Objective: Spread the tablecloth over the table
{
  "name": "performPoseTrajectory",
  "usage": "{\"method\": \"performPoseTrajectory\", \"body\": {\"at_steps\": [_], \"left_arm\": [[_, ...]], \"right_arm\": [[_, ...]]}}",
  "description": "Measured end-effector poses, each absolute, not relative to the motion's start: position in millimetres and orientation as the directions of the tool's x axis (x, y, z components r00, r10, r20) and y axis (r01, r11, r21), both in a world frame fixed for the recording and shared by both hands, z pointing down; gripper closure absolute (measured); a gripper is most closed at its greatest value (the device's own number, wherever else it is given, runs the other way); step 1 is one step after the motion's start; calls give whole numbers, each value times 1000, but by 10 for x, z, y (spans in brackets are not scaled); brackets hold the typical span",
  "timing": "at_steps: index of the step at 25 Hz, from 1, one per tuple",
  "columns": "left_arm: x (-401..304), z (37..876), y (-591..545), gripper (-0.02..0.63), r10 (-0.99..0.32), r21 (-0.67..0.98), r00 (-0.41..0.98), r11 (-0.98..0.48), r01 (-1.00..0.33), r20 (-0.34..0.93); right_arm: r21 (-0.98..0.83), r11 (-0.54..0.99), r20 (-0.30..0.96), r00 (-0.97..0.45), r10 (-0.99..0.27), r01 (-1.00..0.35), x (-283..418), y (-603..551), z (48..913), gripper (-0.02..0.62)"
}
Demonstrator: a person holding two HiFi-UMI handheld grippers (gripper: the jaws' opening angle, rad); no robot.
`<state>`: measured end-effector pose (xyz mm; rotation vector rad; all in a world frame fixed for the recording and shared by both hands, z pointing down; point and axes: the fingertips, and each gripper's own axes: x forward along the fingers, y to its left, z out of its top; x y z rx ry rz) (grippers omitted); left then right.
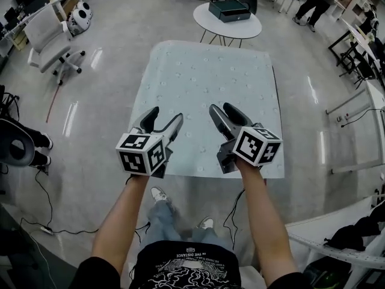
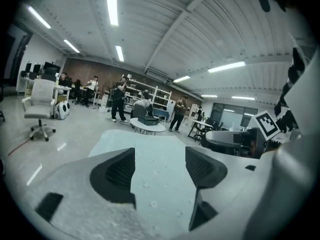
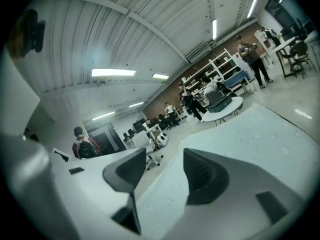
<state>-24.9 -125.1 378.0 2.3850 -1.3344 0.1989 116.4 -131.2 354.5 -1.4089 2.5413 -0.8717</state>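
A pale blue tablecloth (image 1: 207, 83) with a small dotted pattern lies flat over the rectangular table and hangs past its near edge. Both grippers hover over that near edge and point away from me across the cloth. In the head view my left gripper (image 1: 167, 114) is open with nothing between its fingers. My right gripper (image 1: 221, 107) beside it is open and empty too. The left gripper view shows the left gripper (image 2: 160, 153) with its jaws apart above the tablecloth (image 2: 145, 139). The right gripper view shows the right gripper (image 3: 165, 156) spread over the left edge of the tablecloth (image 3: 260, 134).
A round white table (image 1: 240, 29) with a dark box (image 1: 229, 9) stands just beyond the far end. A white office chair (image 1: 51, 38) is at the far left. A white desk (image 1: 373, 101) stands at the right. Several people stand at the back. Cables (image 1: 45, 203) lie on the floor at the left.
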Motion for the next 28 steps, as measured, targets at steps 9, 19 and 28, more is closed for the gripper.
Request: {"method": "performPoseTrajectory", "body": {"at_steps": [9,19,28], "left_arm": [[391,4328,-327,281,-778,357,500,-375,-856,382],[163,5085,315,282,-742,471,483,-254,-845,466],[1,5880,685,283,-678,655,544,-122,-746,494]], "right_arm": [[-595,365,222,-583,-781,-716,1894,-424,4092,376],[-727,212,262,-549,-794,-654,2007,222,4917,376],[-778,52,321,-467,-824,-626,2091,653,5527,377]]}}
